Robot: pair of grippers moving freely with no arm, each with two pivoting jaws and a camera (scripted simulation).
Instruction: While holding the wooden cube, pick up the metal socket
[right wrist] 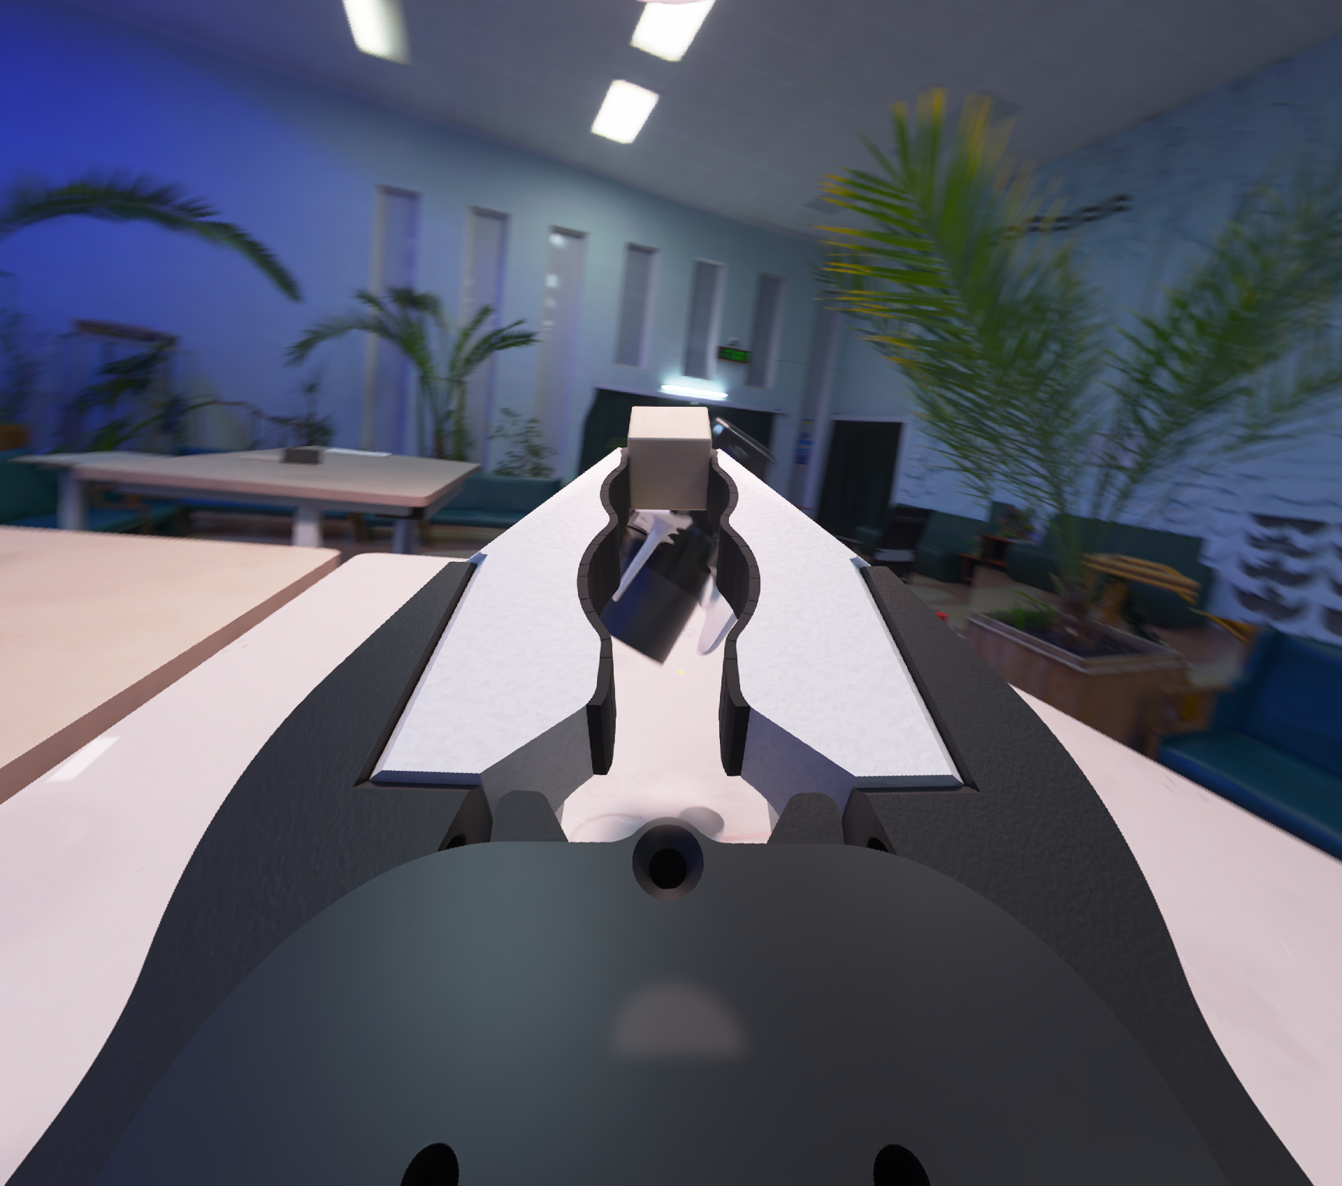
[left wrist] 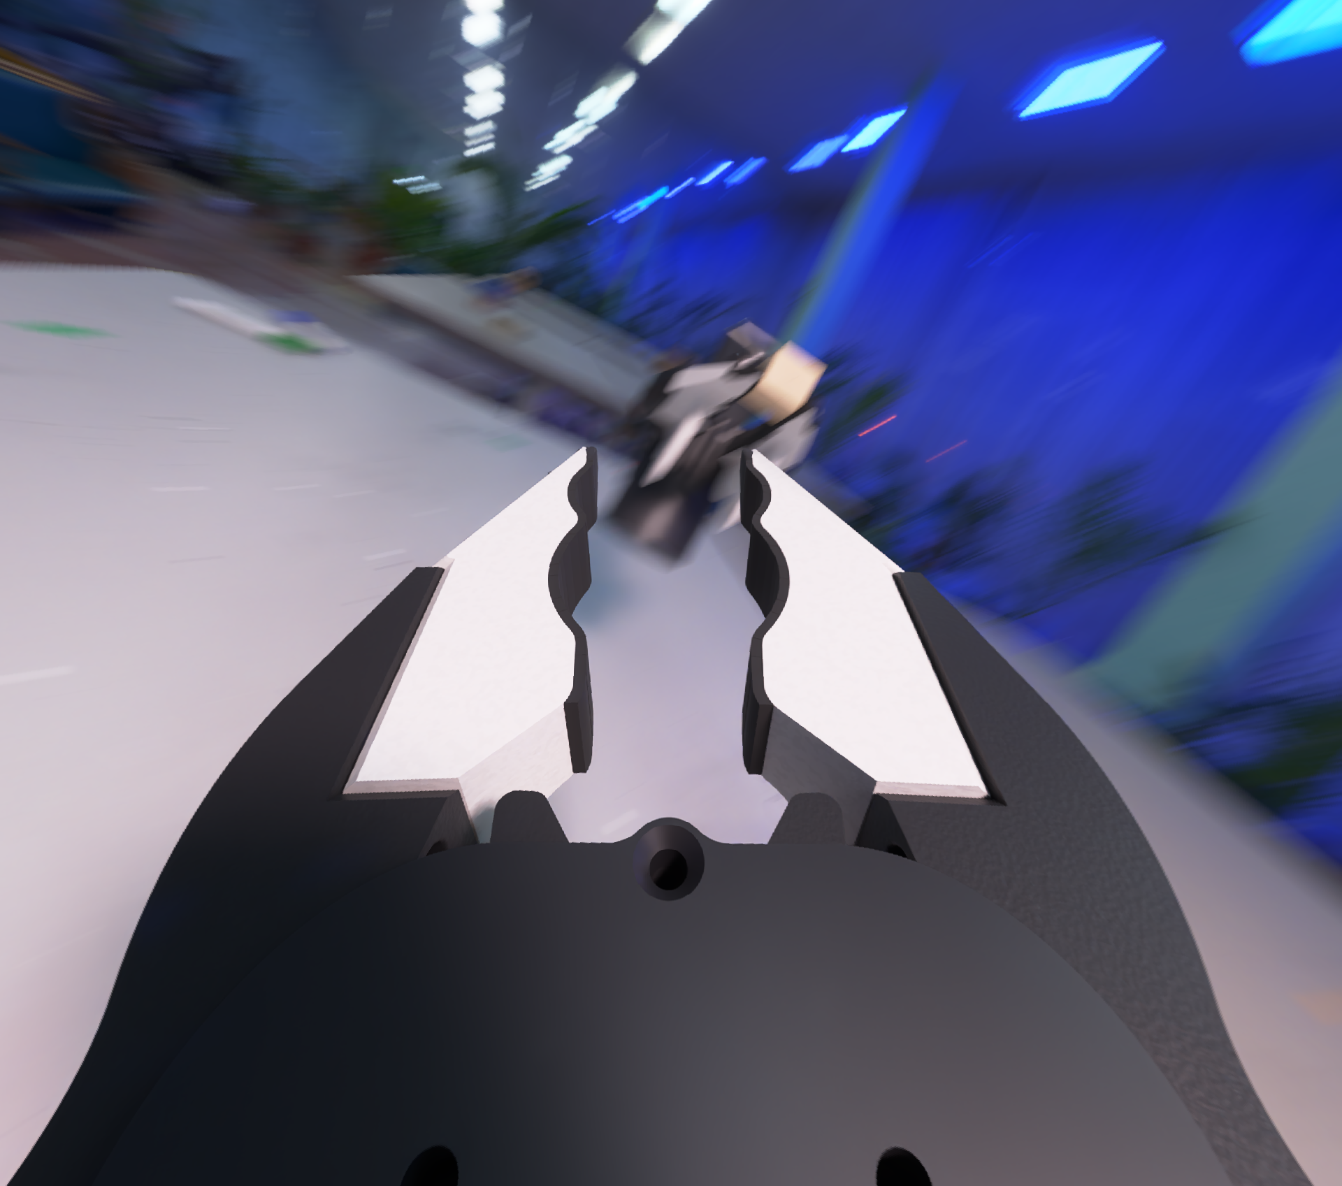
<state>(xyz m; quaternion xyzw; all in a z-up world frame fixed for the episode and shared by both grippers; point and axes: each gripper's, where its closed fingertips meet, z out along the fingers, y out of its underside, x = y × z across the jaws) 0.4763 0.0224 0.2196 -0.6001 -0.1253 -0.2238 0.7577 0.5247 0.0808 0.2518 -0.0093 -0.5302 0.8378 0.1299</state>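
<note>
White table [right wrist: 218,679] — right hand-held gripper [right wrist: 668,461] pinches the wooden cube [right wrist: 668,461]; left hand-held gripper [left wrist: 668,461] spread, empty.

Matt pale wooden cube [right wrist: 668,458] – smooth-faced – between the right gripper's [right wrist: 668,461] grainy white fingers [right wrist: 501,628].

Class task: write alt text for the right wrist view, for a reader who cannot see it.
The right gripper clamps a pale wooden cube between its fingertips, raised above a white table. Beyond it the left gripper shows blurred, in a hall with palms.
</note>
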